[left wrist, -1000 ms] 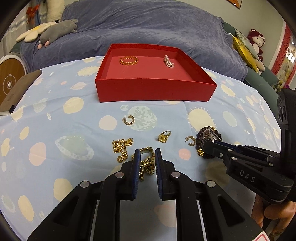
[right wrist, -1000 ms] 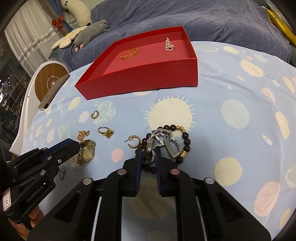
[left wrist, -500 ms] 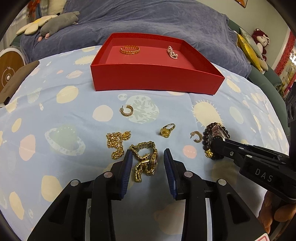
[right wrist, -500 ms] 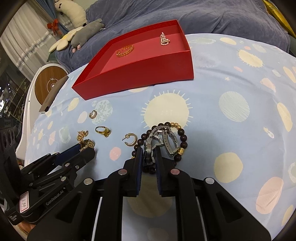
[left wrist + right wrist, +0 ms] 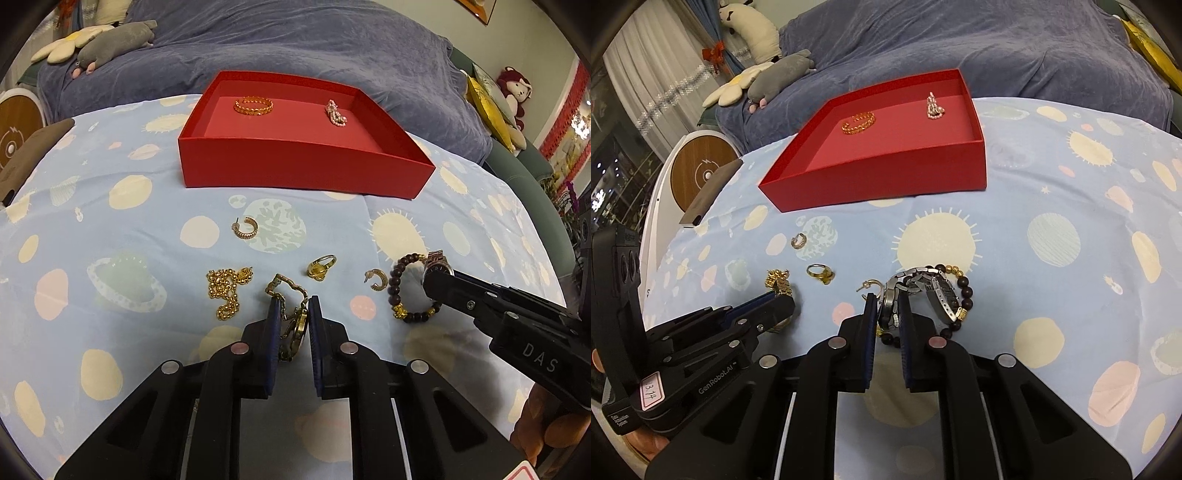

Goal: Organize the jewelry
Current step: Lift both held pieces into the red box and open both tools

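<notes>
A red box (image 5: 295,166) at the far side of the table holds a gold bracelet (image 5: 253,105) and a pink pearl piece (image 5: 335,113). My left gripper (image 5: 294,306) is shut on a gold watch (image 5: 295,325); its band (image 5: 286,286) trails ahead on the cloth. My right gripper (image 5: 886,304) is shut on a silver watch (image 5: 892,306) that lies inside a dark bead bracelet (image 5: 964,288). Loose on the cloth are a gold chain (image 5: 225,291), a gold ring (image 5: 320,266) and two hoop earrings (image 5: 245,228) (image 5: 377,281).
The table wears a pale blue cloth with planet prints (image 5: 129,206). A blue-covered sofa (image 5: 295,44) with plush toys stands behind. A dark flat object (image 5: 709,192) lies at the table's left edge beside a round wooden disc (image 5: 701,173).
My left gripper opened, moved forward around the gold watch and has closed on it. My right gripper stays shut on the silver watch and has barely moved.
</notes>
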`<state>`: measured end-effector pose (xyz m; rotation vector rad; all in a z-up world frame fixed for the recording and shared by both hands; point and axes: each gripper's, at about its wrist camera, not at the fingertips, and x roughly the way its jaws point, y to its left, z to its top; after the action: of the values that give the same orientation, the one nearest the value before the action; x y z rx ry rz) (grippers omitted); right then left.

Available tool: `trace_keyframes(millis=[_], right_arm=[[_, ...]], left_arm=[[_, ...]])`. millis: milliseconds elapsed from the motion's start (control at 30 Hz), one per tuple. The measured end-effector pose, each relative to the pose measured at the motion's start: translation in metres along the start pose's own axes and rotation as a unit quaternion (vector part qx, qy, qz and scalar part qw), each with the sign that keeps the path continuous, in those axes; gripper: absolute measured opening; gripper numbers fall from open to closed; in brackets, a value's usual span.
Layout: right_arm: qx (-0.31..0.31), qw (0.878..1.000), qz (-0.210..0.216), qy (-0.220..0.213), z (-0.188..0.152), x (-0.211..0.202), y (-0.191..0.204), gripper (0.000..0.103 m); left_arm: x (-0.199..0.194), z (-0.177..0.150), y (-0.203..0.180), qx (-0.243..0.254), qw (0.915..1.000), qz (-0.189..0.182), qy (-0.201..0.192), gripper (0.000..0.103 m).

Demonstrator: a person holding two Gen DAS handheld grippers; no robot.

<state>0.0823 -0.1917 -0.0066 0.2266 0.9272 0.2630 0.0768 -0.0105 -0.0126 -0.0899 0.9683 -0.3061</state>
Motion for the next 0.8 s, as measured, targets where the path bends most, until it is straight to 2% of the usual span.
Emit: trace_keyframes(millis=[233, 467, 667, 800], right_arm=[[-0.006, 0.999, 0.009, -0.036, 0.011, -0.024, 0.006, 0.011], [-0.01, 0.998, 0.018, -0.061, 0.026, -0.043, 0.011, 0.011], [-0.027, 0.995, 0.014, -0.091, 0.065, -0.059, 0.013, 0.011], [-0.033, 0.994, 0.008, -0.1, 0.103, -0.048, 0.009, 0.011]], left_arm=[[-0.024, 0.012, -0.005, -0.001, 0.9995, -0.015, -0.029, 0.011], [-0.042, 0.031, -0.003, -0.009, 0.9983, -0.016, -0.056, 0.011], [-0.057, 0.074, -0.005, 0.012, 0.9956, 0.003, -0.093, 0.011], [-0.05, 0.114, -0.001, 0.018, 0.9945, 0.009, -0.103, 0.011]])
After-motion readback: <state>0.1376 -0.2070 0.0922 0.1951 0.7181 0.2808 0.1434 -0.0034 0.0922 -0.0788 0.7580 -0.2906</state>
